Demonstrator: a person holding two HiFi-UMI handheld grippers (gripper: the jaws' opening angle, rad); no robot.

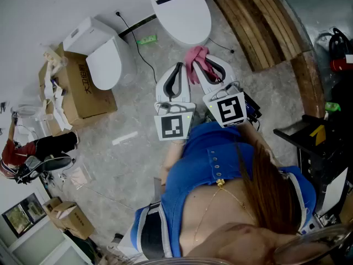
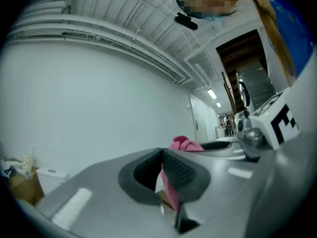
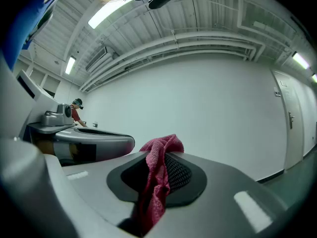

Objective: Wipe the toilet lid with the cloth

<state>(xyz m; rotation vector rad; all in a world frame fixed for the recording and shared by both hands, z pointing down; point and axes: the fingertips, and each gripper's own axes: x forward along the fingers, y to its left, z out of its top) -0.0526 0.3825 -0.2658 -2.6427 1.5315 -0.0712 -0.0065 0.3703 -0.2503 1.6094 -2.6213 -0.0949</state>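
Cloth, pink and bunched, sat pinched in your right gripper. That gripper's view showed both pads closed on it, with a fold poking out past the tips and the rest trailing down between the jaws. Your left gripper rode just beside the right one, its pads pressed together at the tips. A sliver of pink showed in the gap behind them, though whether any cloth was caught there could not be told. From the head view, both grippers pointed at the toilet lid, which was shut. The cloth hung just short of the lid's near rounded edge, and nothing stood between them. Bare floor lay open to the left of your grippers. A thin black cable crossed it near the lid's left side. A second toilet stood well apart on that side, with a cardboard box against it. To the right, curved wooden planks ran close along the lid's right edge, so room on that side was tighter.
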